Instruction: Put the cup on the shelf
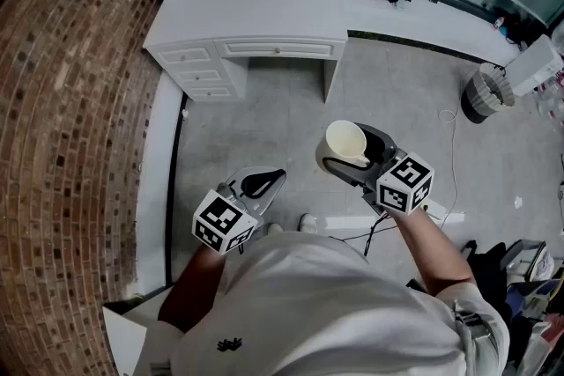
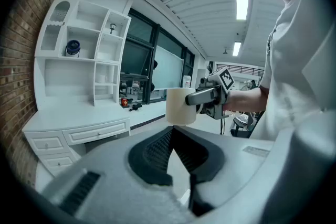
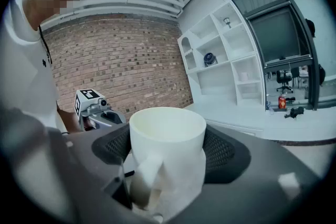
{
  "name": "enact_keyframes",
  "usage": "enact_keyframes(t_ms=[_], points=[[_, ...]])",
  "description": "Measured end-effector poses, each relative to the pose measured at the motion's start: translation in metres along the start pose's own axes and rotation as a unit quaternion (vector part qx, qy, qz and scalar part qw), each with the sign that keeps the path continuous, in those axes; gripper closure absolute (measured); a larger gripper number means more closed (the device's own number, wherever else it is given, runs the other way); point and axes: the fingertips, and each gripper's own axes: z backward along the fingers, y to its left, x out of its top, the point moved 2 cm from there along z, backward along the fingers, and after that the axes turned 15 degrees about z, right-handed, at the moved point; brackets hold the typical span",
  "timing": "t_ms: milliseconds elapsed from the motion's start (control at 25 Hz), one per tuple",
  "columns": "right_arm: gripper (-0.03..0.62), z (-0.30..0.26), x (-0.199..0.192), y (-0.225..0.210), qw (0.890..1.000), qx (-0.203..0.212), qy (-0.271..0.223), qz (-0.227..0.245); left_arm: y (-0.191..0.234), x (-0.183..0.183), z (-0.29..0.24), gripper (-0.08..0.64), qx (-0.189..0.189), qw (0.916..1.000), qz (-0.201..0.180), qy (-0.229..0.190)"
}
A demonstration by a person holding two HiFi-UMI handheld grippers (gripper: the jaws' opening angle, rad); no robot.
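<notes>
The person is standing on the grey floor [image 1: 264, 114], facing a white bench with drawers [image 1: 256, 9] that is running along the far side, well apart from both grippers. A white shelf unit [image 2: 86, 55] is standing on the bench against the red brick wall [image 1: 62, 101] at the left, and a small dark round object [image 2: 73, 48] is sitting in one of its upper compartments.

The right gripper [image 1: 357, 156] is holding a cream ceramic cup [image 3: 168, 149] upright in the air over the floor. Its black ribbed fingers [image 3: 226, 152] are standing wide and pressing on the cup's two sides, while the handle is pointing back toward the gripper's camera. The cup's open mouth is facing up.

The left gripper [image 1: 263, 183] is hovering to the left of the right one and a little nearer the person, apart from the cup. Its fingers [image 2: 152, 152] are meeting at the tips with nothing between them.
</notes>
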Motion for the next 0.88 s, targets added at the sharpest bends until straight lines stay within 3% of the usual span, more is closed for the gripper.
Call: enact_keyframes(t_ms=[320,480,640,880], points=[[0.169,-0.001,-0.001,-0.031,1.0,0.007,0.012,0.019,0.005,0.012,-0.027,0.554,0.0,1.0,-0.006,0.008],[0.169,-0.003,-0.002,-0.047,0.998,0.042,0.027,0.027,0.004,0.015,-0.041,0.554,-0.001,0.9999,-0.006,0.014],[0.169,-0.008,0.005,-0.066,0.994,0.073,0.039,0.064,0.0,0.02,-0.057,0.554,-0.011,0.9998,-0.005,0.016],[0.169,-0.033,0.026,-0.109,0.993,0.078,0.033,0.084,0.016,0.032,-0.078,0.554,-0.04,0.9991,0.001,0.018]])
